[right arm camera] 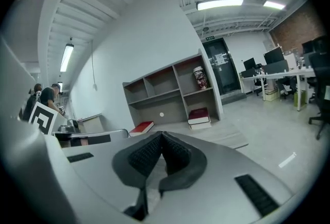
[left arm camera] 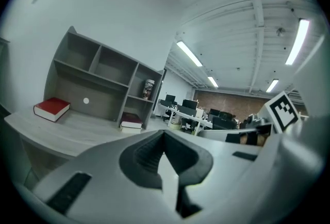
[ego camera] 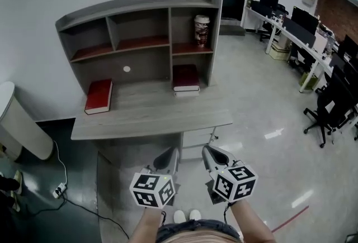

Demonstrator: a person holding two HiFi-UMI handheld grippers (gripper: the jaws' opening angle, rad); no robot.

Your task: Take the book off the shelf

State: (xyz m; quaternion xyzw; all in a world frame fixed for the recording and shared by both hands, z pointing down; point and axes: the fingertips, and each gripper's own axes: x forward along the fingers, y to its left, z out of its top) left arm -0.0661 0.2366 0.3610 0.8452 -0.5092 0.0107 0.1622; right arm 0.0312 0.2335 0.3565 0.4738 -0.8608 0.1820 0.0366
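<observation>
Tools: left tool, right tool both closed, empty | dark red hardcover book in lower-right bay of grey wooden shelf | likely stiff, weighty; pinch its front edge.

The head view looks steeply down from above, standing back from the front of the desk. The left gripper view sits low and close before the desk and looks across its top, with the shelf unit on its left. The right gripper view faces the desk from farther back. All three views share the desk and shelf unit.
</observation>
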